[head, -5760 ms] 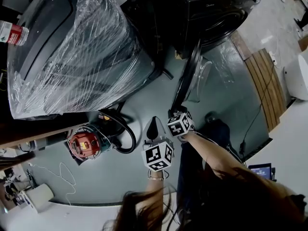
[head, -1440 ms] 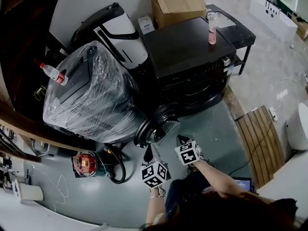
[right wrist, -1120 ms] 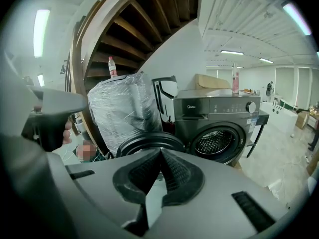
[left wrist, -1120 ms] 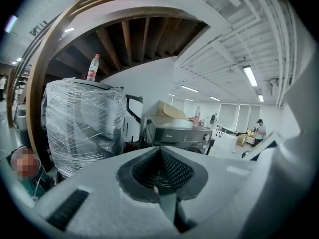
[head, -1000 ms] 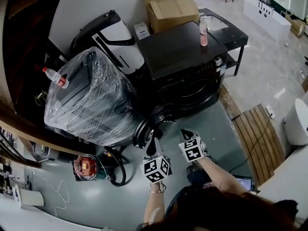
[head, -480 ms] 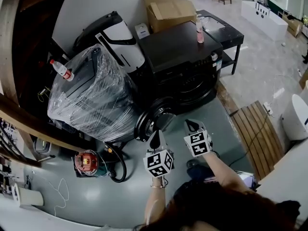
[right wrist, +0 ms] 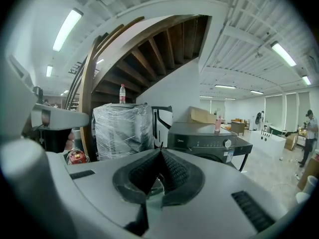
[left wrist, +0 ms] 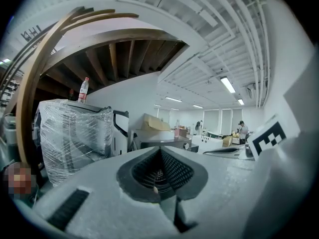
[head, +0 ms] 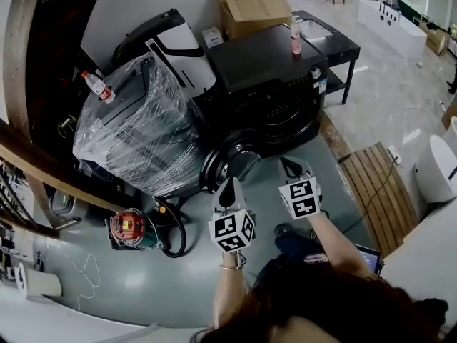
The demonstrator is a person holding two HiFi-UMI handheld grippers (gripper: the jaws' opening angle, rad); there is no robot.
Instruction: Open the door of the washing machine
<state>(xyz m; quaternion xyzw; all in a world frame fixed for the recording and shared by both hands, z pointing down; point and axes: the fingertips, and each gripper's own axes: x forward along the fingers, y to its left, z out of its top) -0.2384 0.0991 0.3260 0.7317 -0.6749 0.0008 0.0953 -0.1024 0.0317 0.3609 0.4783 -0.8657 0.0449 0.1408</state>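
Observation:
The black front-loading washing machine (head: 275, 77) stands at the top centre of the head view. Its round door (head: 227, 164) hangs swung open to the left, against the plastic-wrapped appliance. Both grippers hover in front of the machine and touch nothing. My left gripper (head: 232, 185) is just below the open door, its jaws closed together and empty. My right gripper (head: 290, 166) is below the drum opening, also shut and empty. In the right gripper view the shut jaws (right wrist: 160, 151) point at the washing machine (right wrist: 202, 133). The left gripper's tips (left wrist: 160, 149) meet as well.
A large plastic-wrapped appliance (head: 136, 127) with a bottle (head: 98, 84) on top stands left of the machine. A red tool (head: 127, 229) and black hose (head: 175, 238) lie on the floor. A pink bottle (head: 295, 40) sits on the washer, a cardboard box (head: 257, 9) behind, wooden slats (head: 378, 184) at the right.
Both grippers have risen away from the floor in front of the open door, the right one drifting right. The door has stayed open.

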